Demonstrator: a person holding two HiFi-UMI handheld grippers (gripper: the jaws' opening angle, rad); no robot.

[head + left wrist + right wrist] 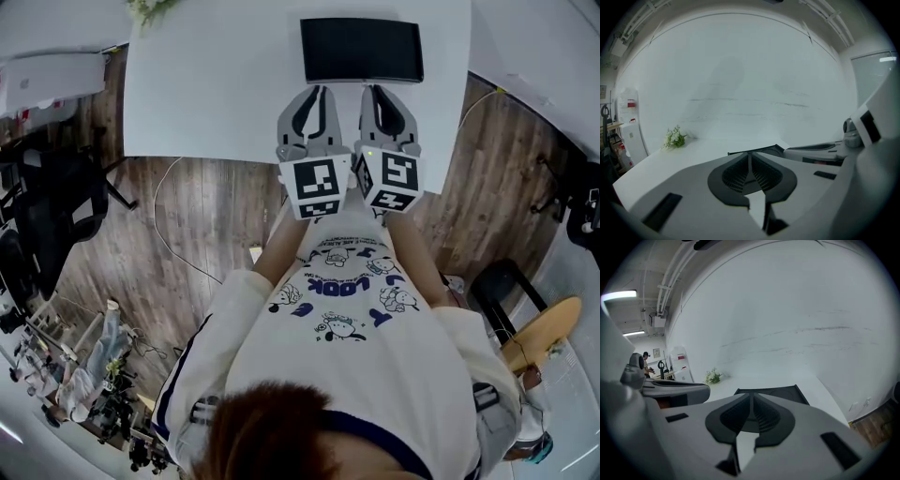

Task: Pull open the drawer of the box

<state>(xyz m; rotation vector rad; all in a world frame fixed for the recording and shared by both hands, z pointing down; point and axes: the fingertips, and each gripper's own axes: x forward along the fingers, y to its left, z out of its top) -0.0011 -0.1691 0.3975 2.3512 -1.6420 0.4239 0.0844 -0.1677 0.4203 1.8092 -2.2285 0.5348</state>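
Two arms out from a white printed shirt, one gripper in each hand, over wood floor. Marker cubes side by side at the near table edge, inner corners touching or almost so. Beyond them left gripper just beside right gripper, both over the white table and aimed away from the body. In the left gripper view, jaws shut tight, ribbed pads meeting along one line, nothing between them. In the right gripper view, the same: jaws pressed together, pads meeting, empty. Just past the fingertips and apart from both, black box flat on the table, centred ahead of the pair, long side toward the grippers. Shows past the closed tips in both gripper views as well, the box a low dark slab on the left side, wider on the right. Drawer front not to be told from the rest of the box in any view; open or closed cannot be said. Farther off, at the far left table corner and well apart from the box, small bunch of white flowers. Behind the table, plain white wall. Off to the left on the floor, black chair.
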